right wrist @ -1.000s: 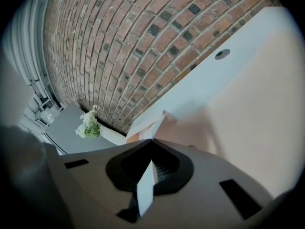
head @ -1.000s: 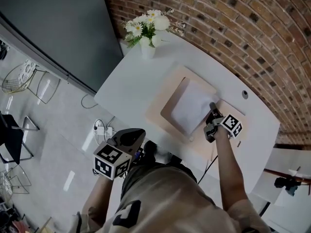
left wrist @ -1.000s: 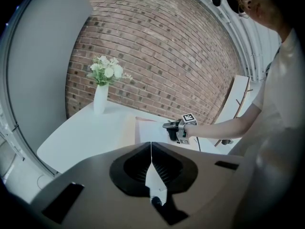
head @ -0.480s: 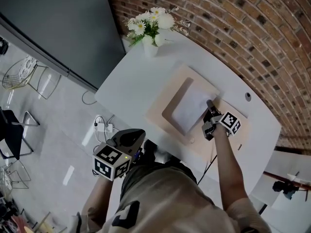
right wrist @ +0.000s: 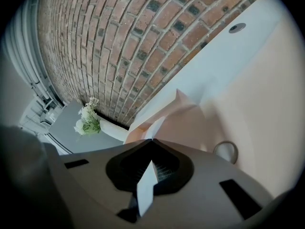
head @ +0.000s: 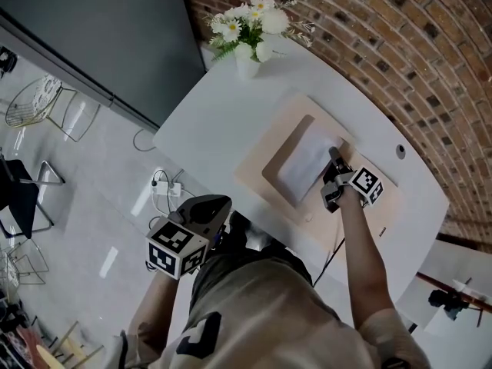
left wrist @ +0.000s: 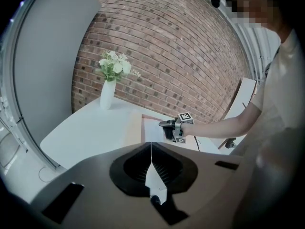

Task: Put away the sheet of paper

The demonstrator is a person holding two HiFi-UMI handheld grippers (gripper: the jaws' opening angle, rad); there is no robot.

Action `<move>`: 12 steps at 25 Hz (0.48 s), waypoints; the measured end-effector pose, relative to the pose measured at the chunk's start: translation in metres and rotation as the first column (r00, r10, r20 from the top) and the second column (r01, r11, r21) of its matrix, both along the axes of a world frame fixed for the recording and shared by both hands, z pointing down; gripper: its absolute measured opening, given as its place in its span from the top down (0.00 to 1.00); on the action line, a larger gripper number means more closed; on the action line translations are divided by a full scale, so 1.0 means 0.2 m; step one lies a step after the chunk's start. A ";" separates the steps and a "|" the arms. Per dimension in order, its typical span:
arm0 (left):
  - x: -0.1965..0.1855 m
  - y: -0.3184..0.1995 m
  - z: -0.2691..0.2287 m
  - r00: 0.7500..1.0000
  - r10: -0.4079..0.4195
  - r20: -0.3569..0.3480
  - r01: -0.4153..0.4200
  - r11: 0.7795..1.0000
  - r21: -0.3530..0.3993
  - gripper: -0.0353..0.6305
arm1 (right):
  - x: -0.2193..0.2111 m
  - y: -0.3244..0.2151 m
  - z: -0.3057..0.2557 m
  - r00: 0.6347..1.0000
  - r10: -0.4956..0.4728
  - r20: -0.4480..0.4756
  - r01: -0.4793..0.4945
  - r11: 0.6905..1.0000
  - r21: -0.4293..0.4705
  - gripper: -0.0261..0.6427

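A white sheet of paper [head: 302, 160] lies in the recess of a beige tray [head: 257, 160] on the white table [head: 207, 121]. My right gripper [head: 333, 157] sits at the sheet's right edge, shut on it. In the right gripper view the paper [right wrist: 159, 122] runs out from the closed jaw tips of the right gripper [right wrist: 152, 140] and its near part is lifted and creased. My left gripper [head: 209, 208] hangs off the table's near side by the person's waist, shut with nothing in it. From the left gripper [left wrist: 151, 144] the right gripper [left wrist: 170, 128] shows over the tray.
A white vase of flowers [head: 250, 29] stands at the table's far corner by the brick wall [head: 384, 44]. A round cable hole [head: 400, 151] is in the table's right side. A small ring [right wrist: 225, 151] marks the tray near my right gripper. Chairs [head: 31, 121] stand on the floor.
The right gripper stays at the sheet's right edge, and the sheet looks narrower there, as if that edge has come up a little. The left gripper has barely moved.
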State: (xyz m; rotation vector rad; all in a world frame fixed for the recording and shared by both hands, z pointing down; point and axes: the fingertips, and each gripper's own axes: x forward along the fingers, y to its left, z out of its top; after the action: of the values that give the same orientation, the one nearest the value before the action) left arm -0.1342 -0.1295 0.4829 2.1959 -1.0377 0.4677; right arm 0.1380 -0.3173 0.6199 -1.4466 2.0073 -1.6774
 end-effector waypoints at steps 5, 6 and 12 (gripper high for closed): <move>-0.01 -0.03 0.00 1.000 -0.005 0.000 0.005 1.000 0.007 0.92 | 0.00 -0.03 0.01 1.000 0.014 0.011 -0.014 1.000 -0.003 0.93; -0.01 -0.03 0.00 1.000 -0.008 0.001 0.008 1.000 0.006 0.92 | 0.00 -0.04 0.01 1.000 0.018 0.016 -0.018 1.000 -0.004 0.93; -0.03 -0.03 0.01 1.000 -0.009 0.006 0.009 1.000 0.002 0.92 | -0.01 -0.07 0.02 0.999 0.033 0.036 -0.033 0.999 -0.006 0.93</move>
State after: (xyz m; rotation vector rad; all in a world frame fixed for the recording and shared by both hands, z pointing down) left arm -0.1406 -0.1357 0.4842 2.1918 -1.0509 0.4703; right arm 0.1356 -0.3303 0.6241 -1.4333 1.9506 -1.6850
